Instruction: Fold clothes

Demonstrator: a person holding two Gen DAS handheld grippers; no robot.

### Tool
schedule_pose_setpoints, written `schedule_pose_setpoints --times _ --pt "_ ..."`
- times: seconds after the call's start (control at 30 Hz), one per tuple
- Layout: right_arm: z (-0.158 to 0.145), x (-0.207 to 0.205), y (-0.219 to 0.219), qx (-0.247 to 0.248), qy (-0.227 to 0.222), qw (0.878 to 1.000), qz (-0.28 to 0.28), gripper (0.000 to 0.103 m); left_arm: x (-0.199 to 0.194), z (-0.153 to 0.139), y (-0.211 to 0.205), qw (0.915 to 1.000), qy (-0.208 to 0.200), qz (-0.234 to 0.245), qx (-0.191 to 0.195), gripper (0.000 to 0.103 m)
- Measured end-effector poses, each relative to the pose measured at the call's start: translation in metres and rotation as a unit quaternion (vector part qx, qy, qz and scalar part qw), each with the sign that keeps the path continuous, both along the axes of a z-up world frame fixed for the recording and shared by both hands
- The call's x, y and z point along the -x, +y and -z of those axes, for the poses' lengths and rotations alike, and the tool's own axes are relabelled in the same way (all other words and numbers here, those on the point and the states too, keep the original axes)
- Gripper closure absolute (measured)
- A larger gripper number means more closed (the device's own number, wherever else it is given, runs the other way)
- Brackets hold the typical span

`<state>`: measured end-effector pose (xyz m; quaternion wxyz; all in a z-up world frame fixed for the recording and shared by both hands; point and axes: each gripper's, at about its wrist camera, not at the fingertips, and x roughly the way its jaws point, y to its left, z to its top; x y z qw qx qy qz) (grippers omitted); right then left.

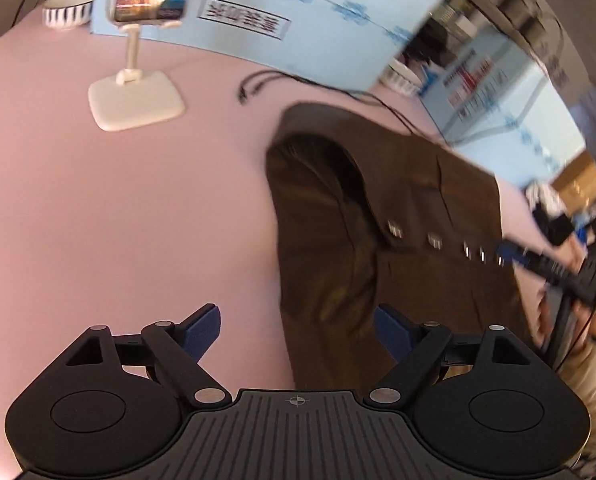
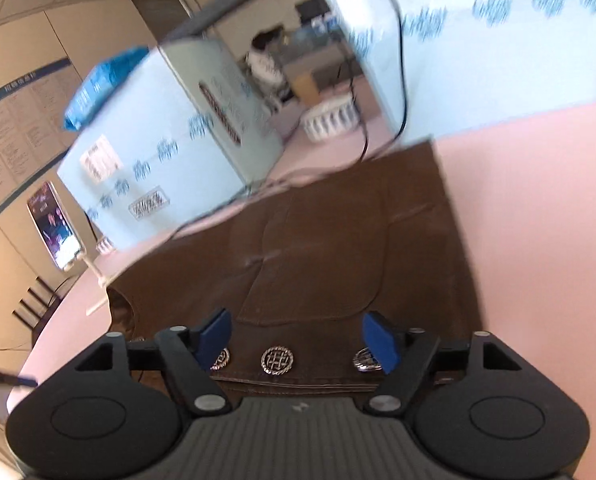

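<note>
Brown garment (image 2: 338, 248) flat on pink table (image 1: 98, 208); left gripper (image 1: 296, 328), right gripper (image 2: 298, 340) above it, jaws wide, empty.

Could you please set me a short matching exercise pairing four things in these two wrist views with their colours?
Things:
1. garment
2. table
3. phone stand
4. buttons

Colours:
A. cream white
B. silver
C. brown
D. pink

Pairs: 1-C, 2-D, 3-A, 4-B
</note>
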<state>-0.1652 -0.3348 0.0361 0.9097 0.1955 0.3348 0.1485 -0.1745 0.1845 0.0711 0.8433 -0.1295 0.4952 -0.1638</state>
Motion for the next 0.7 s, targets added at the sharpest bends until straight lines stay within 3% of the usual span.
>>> schedule_pose_setpoints --times 0.23,0.37,0.43,0.6,0.67,0.7 --pt "-0.008 0.035 -0.029 0.078 0.036 0.996 0.005 0.025 0.015 0.032 -0.017 0.9989 0.022 0.030 -0.027 0.014" --pt "-0.002 0.043 -0.016 0.101 0.033 0.994 -0.032 0.029 0.017 0.033 -0.015 0.9991 0.018 0.031 -0.021 0.013" --pt "0.005 0.039 -0.003 0.120 0.060 0.990 -0.050 0.032 0.017 0.033 -0.013 0.9993 0.020 0.028 -0.017 0.012" --pt "0.009 0.038 0.018 0.169 0.072 0.983 -0.017 0.032 0.020 0.034 -0.016 0.9993 0.012 0.026 -0.022 0.011" --pt "0.011 0.040 0.022 0.183 0.064 0.981 -0.005 0.039 0.020 0.035 -0.019 0.9992 0.011 0.027 -0.026 0.009" --pt "0.012 0.041 0.024 0.195 0.057 0.979 -0.002 0.064 0.019 0.035 -0.020 0.9992 0.012 0.027 -0.028 0.008"
